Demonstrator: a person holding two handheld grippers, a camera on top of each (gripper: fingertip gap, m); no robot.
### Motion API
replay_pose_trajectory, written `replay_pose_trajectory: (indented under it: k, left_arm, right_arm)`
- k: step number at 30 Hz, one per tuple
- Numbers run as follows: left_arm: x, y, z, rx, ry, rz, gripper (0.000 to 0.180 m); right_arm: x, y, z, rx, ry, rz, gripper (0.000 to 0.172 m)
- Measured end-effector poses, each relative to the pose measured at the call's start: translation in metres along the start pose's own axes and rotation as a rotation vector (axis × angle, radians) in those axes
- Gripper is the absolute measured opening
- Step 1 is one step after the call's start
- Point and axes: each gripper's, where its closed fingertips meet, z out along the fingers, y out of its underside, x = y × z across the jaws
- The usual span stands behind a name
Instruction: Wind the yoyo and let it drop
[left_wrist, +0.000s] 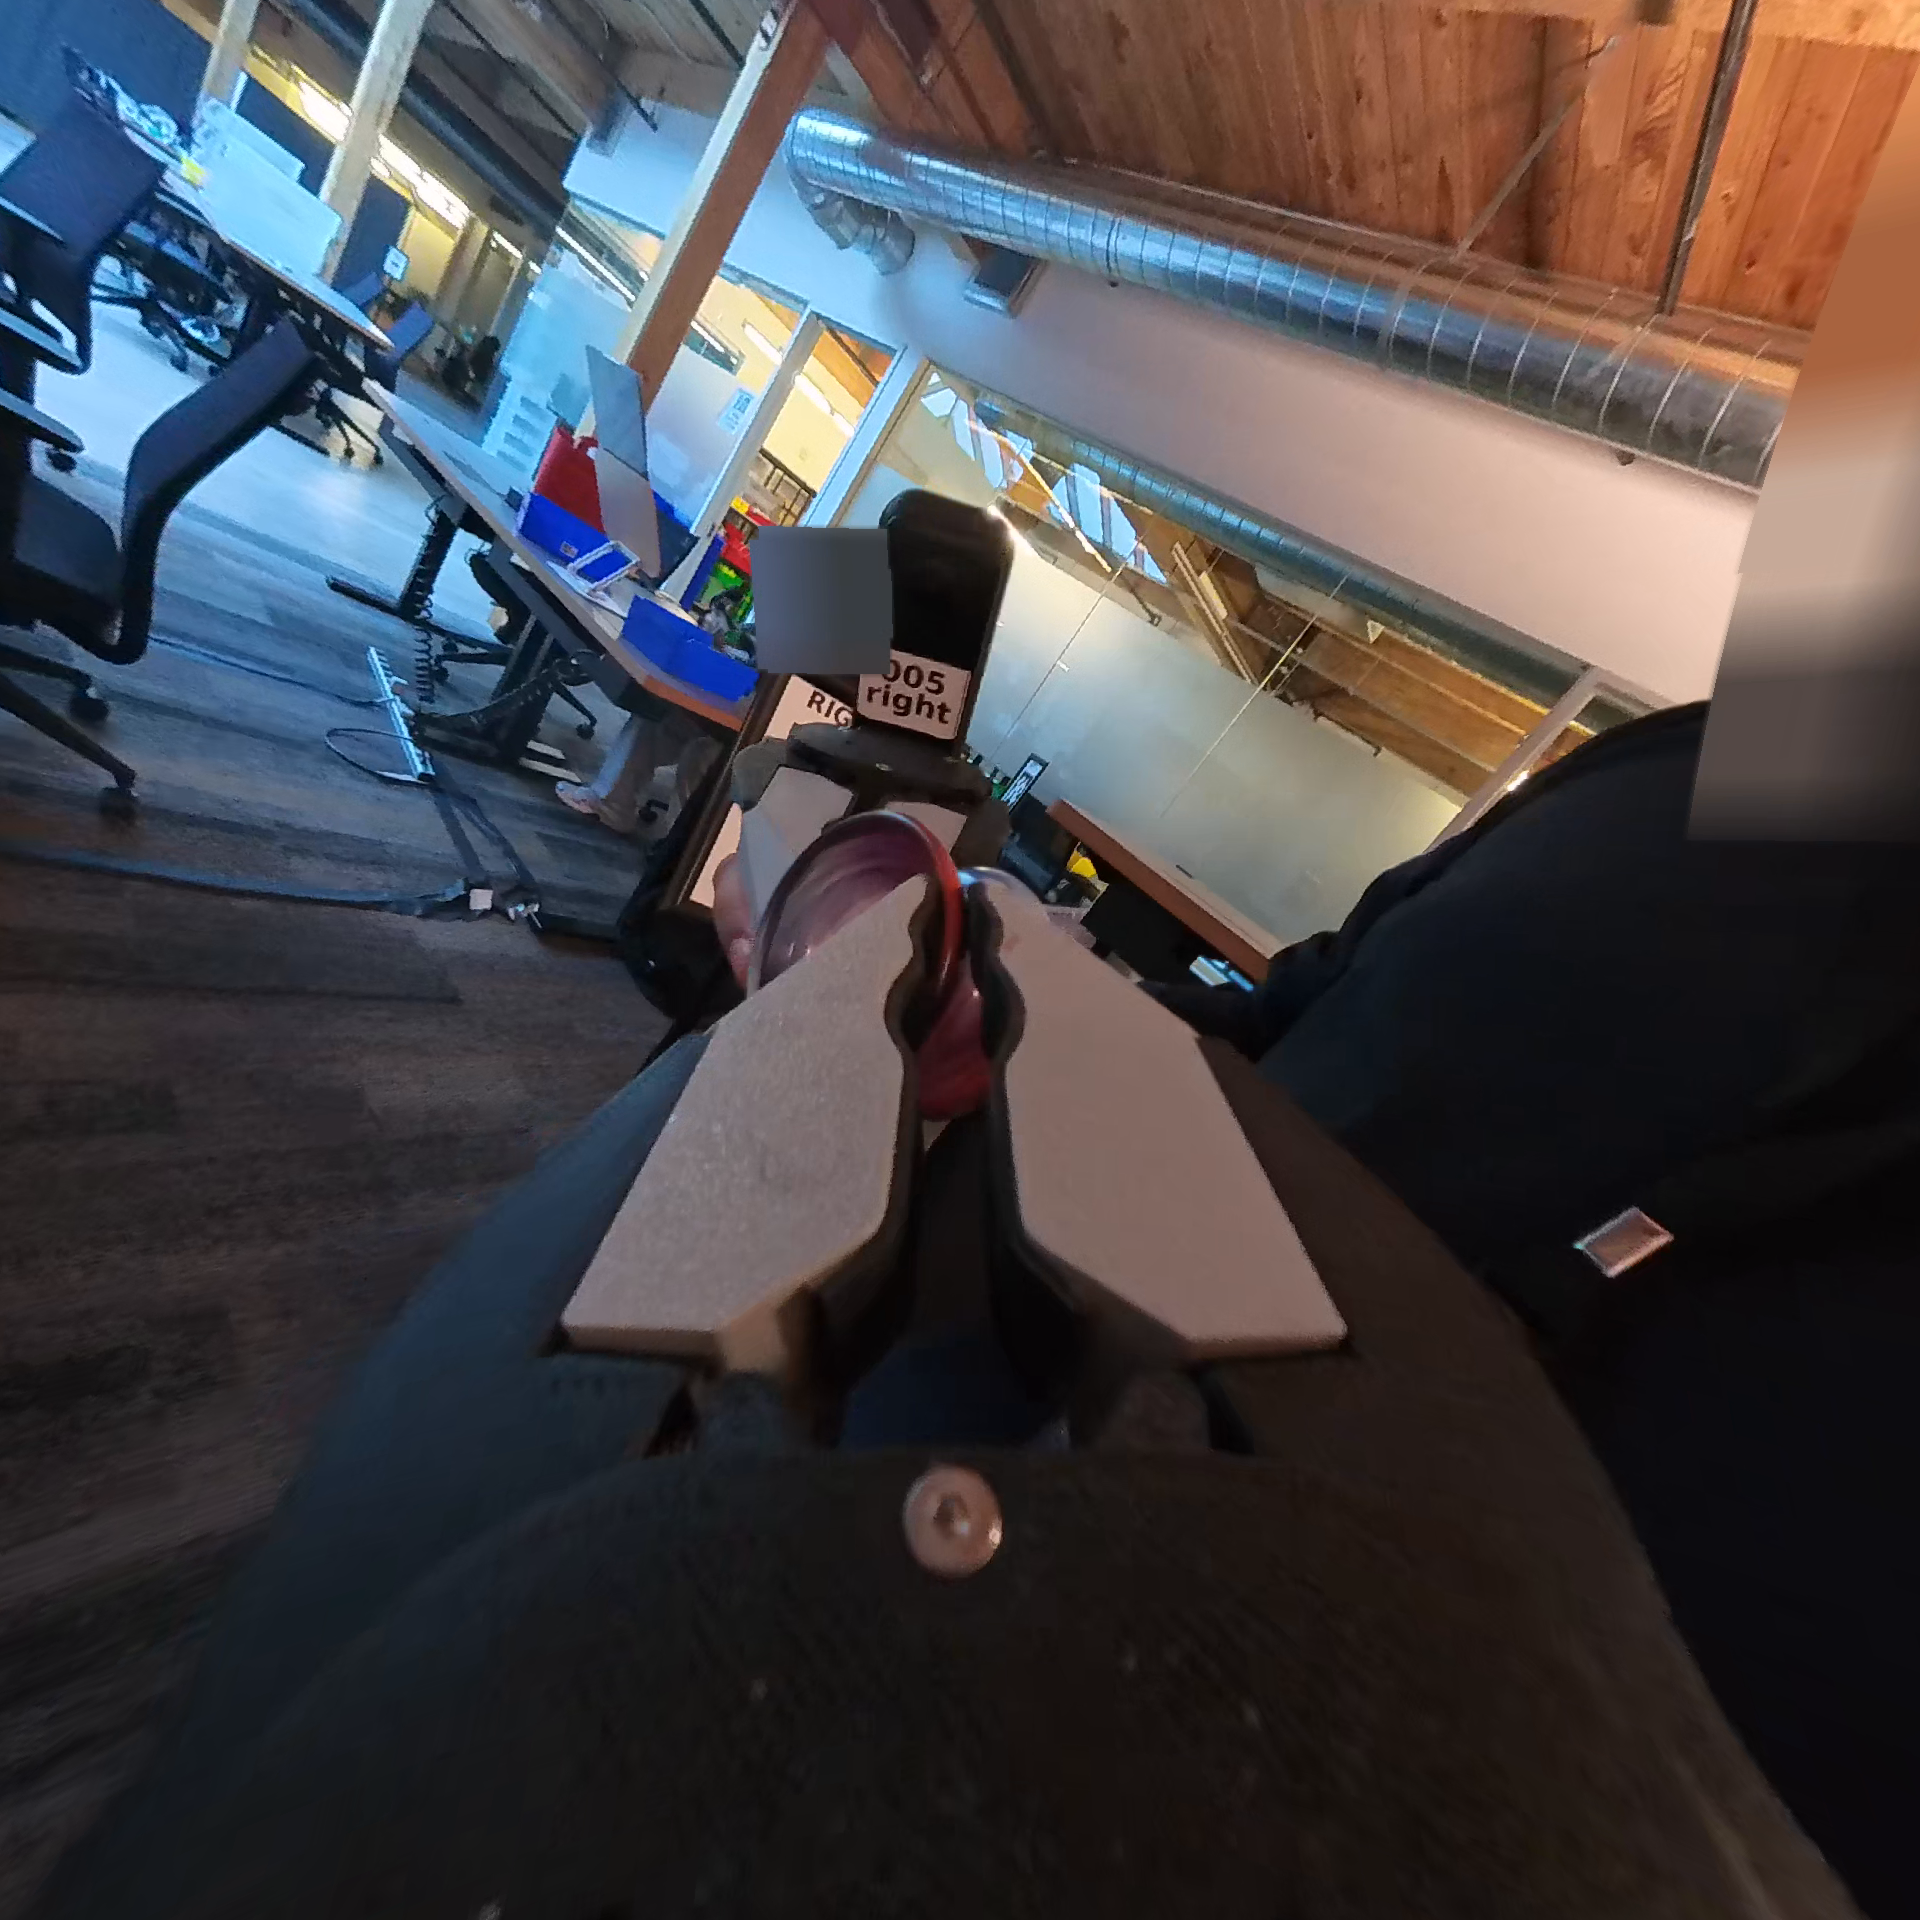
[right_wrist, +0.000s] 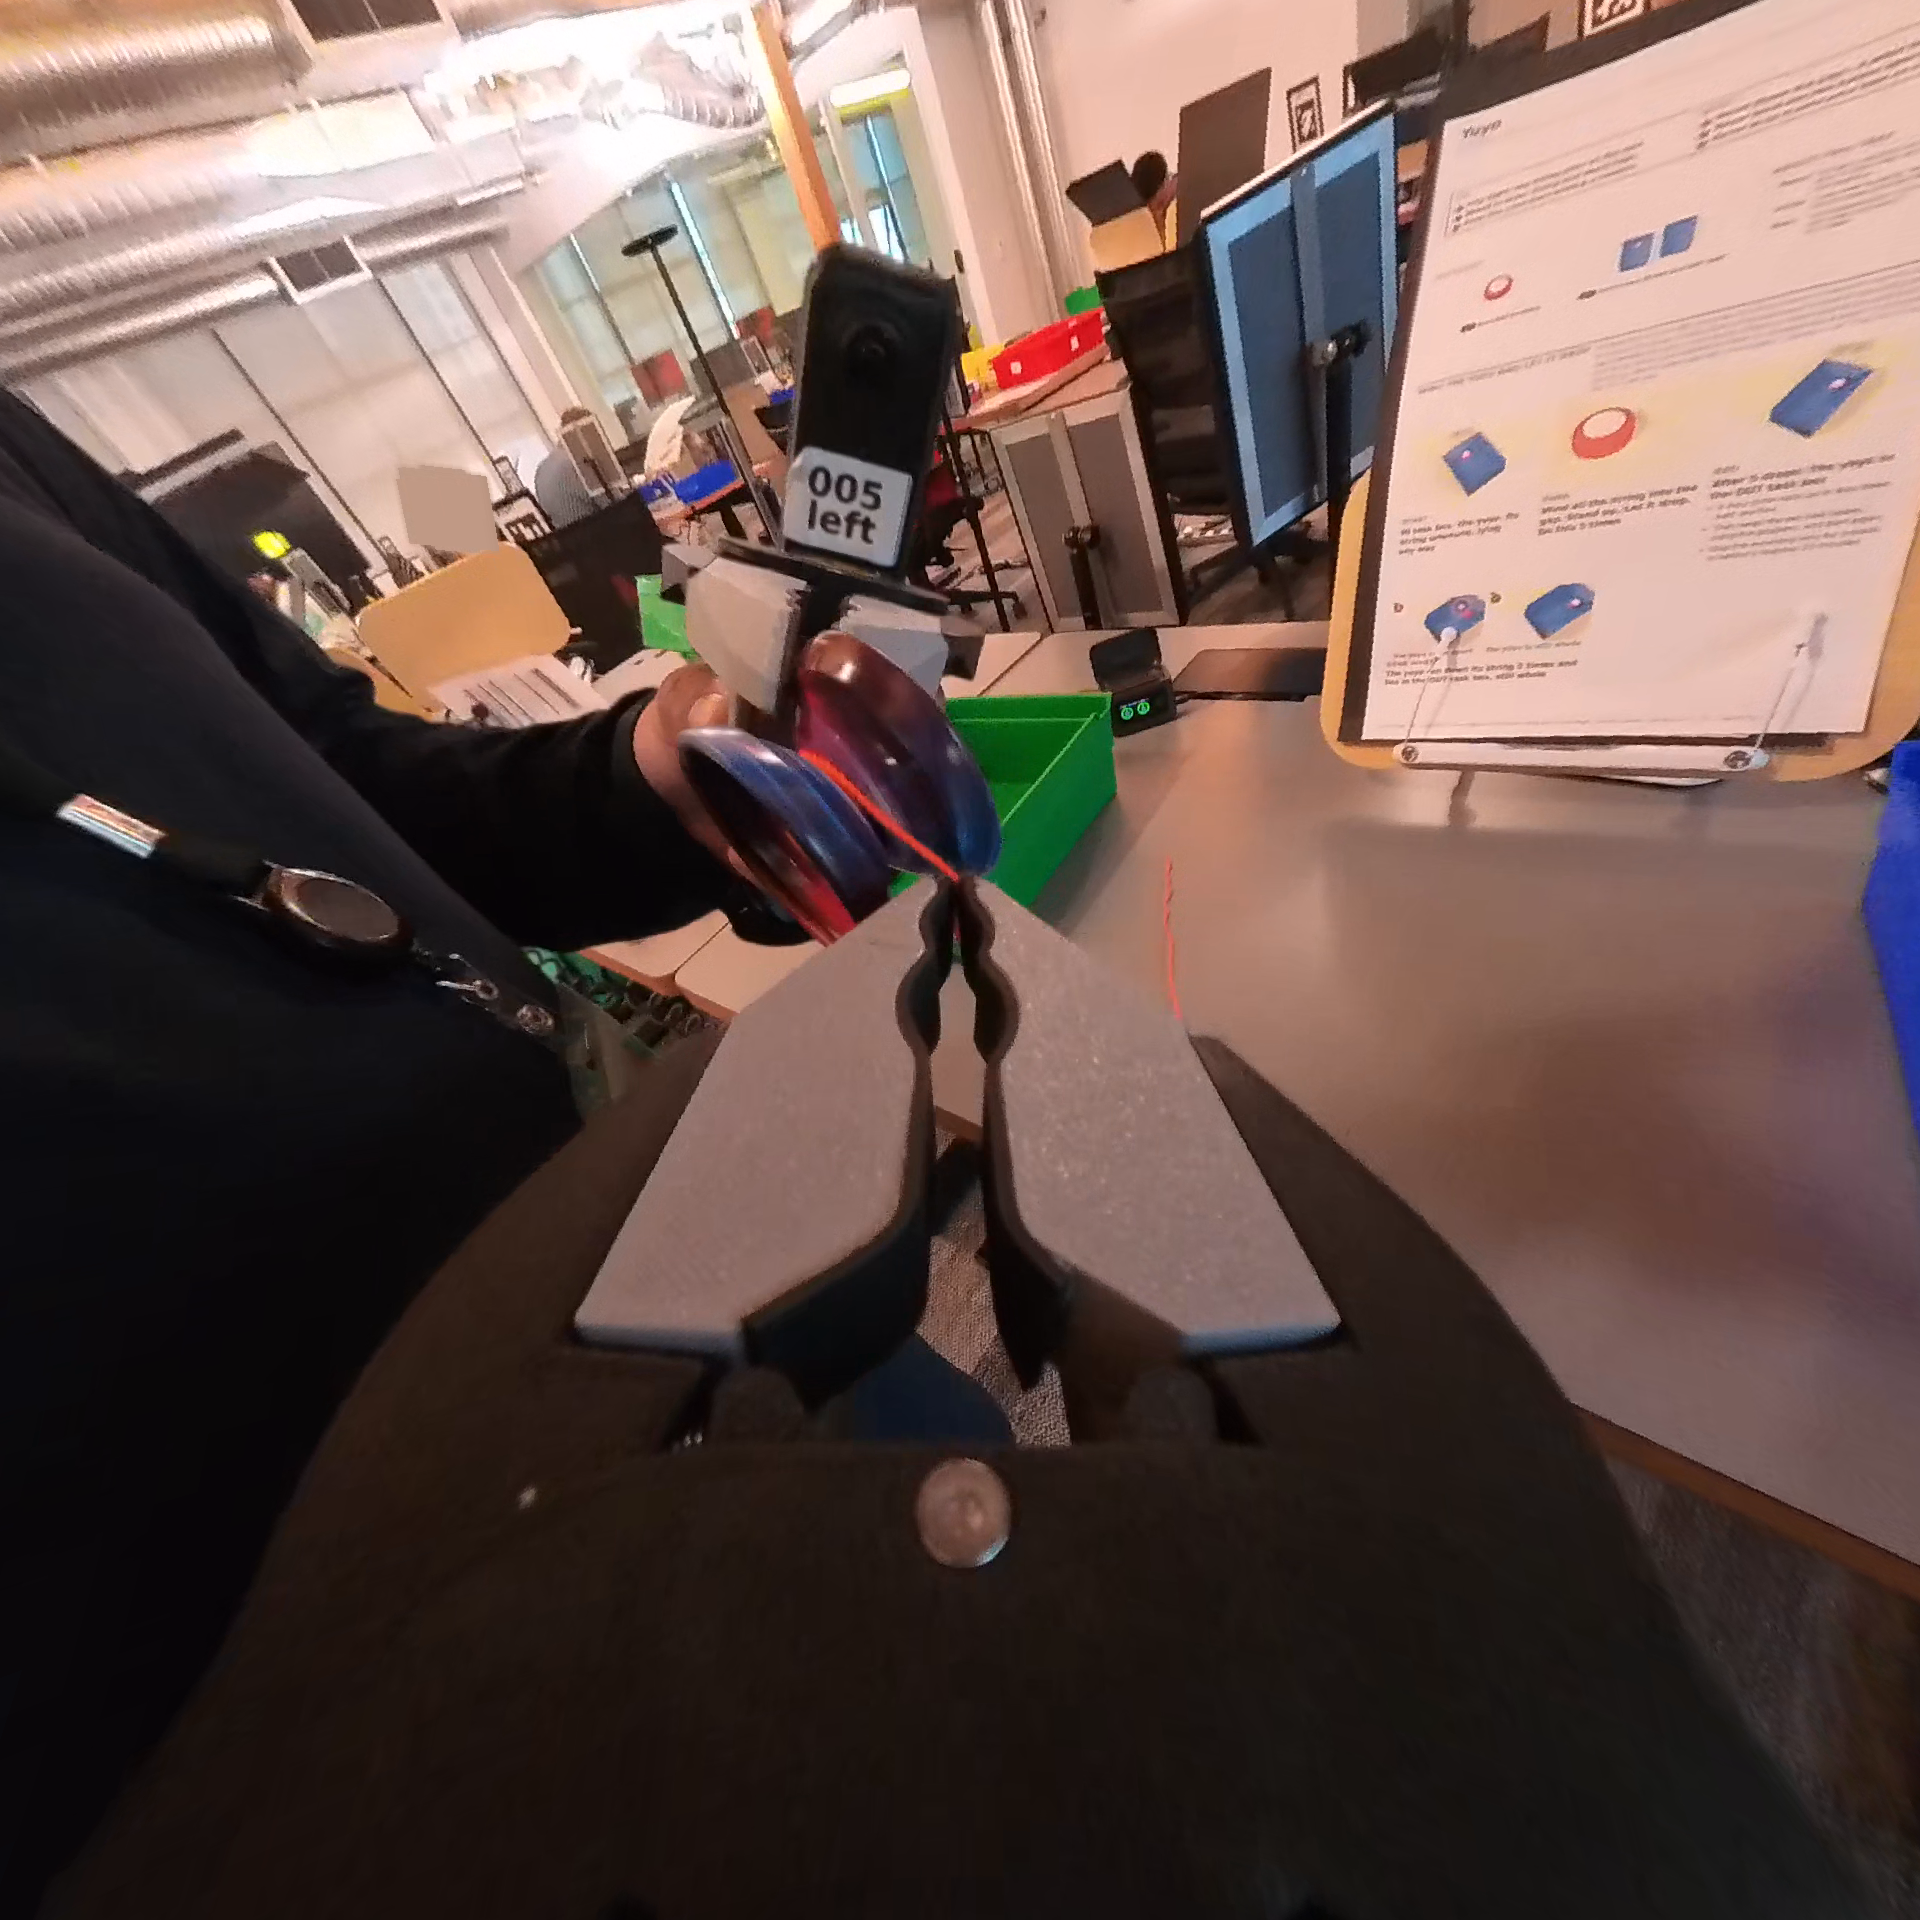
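Note:
The yoyo (right_wrist: 842, 790) has translucent purple-blue halves with red rims and hangs in the air in front of me. My left gripper (left_wrist: 951, 914) is shut on the rim of one half (left_wrist: 831, 883); it also shows in the right wrist view (right_wrist: 842, 675), clamped on the upper half. My right gripper (right_wrist: 956, 894) is shut on the red string (right_wrist: 899, 831) right where it leaves the yoyo's groove. More red string (right_wrist: 1169, 935) hangs loose below, over the table. In the left wrist view the right gripper's fingers (left_wrist: 774, 831) sit just behind the yoyo.
A green open box (right_wrist: 1049, 769) stands on the grey table (right_wrist: 1455, 987) right behind the yoyo. An instruction sheet on a stand (right_wrist: 1642, 416) and a blue box (right_wrist: 1896, 935) are at the right. A person's dark sleeve (right_wrist: 468, 810) is at the left. The gap from one gripper's tips to the other's is roughly 5 centimeters.

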Motion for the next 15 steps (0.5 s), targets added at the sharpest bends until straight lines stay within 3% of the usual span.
replay_pose_trajectory:
  k: [15]
  left_arm:
    - [0.012, 0.006, -0.024, 0.015, 0.019, 0.023, 0.002]
  right_arm:
    - [-0.015, 0.008, 0.017, -0.024, 0.048, 0.019, 0.000]
